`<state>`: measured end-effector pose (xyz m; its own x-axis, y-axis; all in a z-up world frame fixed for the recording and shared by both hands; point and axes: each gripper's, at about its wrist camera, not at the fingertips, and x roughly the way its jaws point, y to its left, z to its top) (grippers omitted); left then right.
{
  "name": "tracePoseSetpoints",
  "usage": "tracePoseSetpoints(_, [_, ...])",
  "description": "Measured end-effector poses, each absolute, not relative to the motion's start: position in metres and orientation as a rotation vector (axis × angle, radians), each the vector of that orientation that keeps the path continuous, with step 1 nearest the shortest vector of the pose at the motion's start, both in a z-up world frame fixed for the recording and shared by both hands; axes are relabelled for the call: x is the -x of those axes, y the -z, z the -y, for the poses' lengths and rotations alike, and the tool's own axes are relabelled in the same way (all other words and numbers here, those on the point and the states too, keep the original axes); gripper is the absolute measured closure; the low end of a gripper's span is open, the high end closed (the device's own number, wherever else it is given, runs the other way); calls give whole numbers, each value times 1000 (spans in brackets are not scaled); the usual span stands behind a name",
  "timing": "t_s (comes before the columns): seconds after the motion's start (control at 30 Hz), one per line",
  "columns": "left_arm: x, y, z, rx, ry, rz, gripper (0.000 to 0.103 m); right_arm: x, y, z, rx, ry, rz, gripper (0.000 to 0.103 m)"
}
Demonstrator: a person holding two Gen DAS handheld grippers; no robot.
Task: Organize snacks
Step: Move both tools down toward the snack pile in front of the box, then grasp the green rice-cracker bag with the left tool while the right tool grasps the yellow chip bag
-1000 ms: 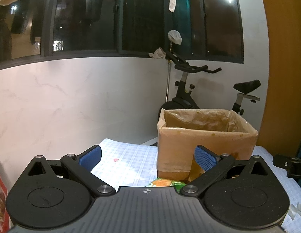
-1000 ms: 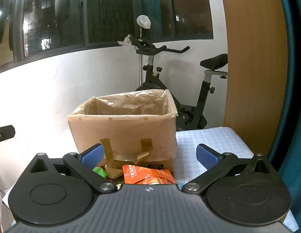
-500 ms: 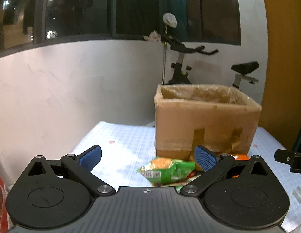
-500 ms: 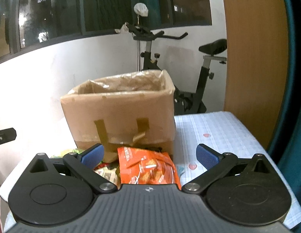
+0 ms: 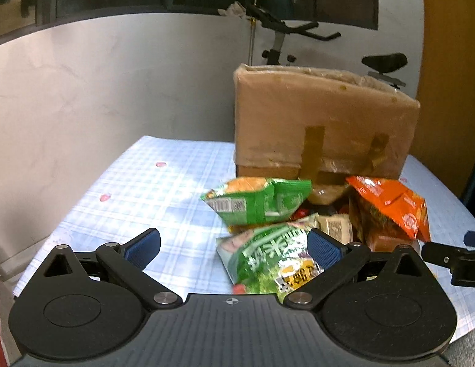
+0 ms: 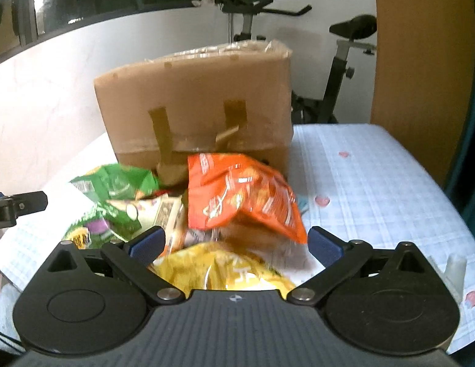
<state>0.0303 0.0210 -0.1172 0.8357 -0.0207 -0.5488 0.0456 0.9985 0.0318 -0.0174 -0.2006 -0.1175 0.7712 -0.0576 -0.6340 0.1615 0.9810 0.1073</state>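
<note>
A pile of snack bags lies in front of a taped cardboard box [image 5: 323, 122], also seen in the right wrist view [image 6: 194, 104]. In the left wrist view, two green bags [image 5: 259, 202] [image 5: 268, 260] lie beside an orange bag [image 5: 387, 208]. My left gripper [image 5: 234, 244] is open and empty, just over the nearer green bag. My right gripper [image 6: 236, 241] is open and empty, above a yellow bag [image 6: 222, 272] and the orange bag [image 6: 240, 198]. The green bags [image 6: 115, 183] lie to its left.
The table has a blue checked cloth [image 5: 139, 189] [image 6: 369, 177]. An exercise bike [image 6: 344, 61] stands behind the box, by a white wall and an orange panel [image 6: 421, 61]. A small white object [image 6: 454, 272] lies at the right table edge.
Both grippers have tilted down and come closer to the table. The snack pile, first barely visible, now fills the space between the fingers. Both stay open.
</note>
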Motion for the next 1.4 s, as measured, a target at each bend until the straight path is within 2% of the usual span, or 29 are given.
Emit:
tracePoseSetpoints(0.63, [-28, 130, -14, -31, 80, -618, 0, 12, 150, 158, 129, -31, -760, 2])
tracePoseSetpoints(0.9, [-32, 136, -16, -9, 83, -638, 0, 6, 178, 135, 376, -65, -784, 2])
tracePoseSetpoints(1.07, [-34, 138, -16, 7, 88, -642, 0, -7, 196, 141, 413, -47, -779, 2])
tracePoseSetpoints(1.27, [-36, 140, -17, 16, 99, -636, 0, -15, 211, 154, 333, -57, -763, 9])
tracePoseSetpoints(1.4, [-39, 142, -17, 34, 105, -640, 0, -15, 211, 161, 299, -60, -728, 19])
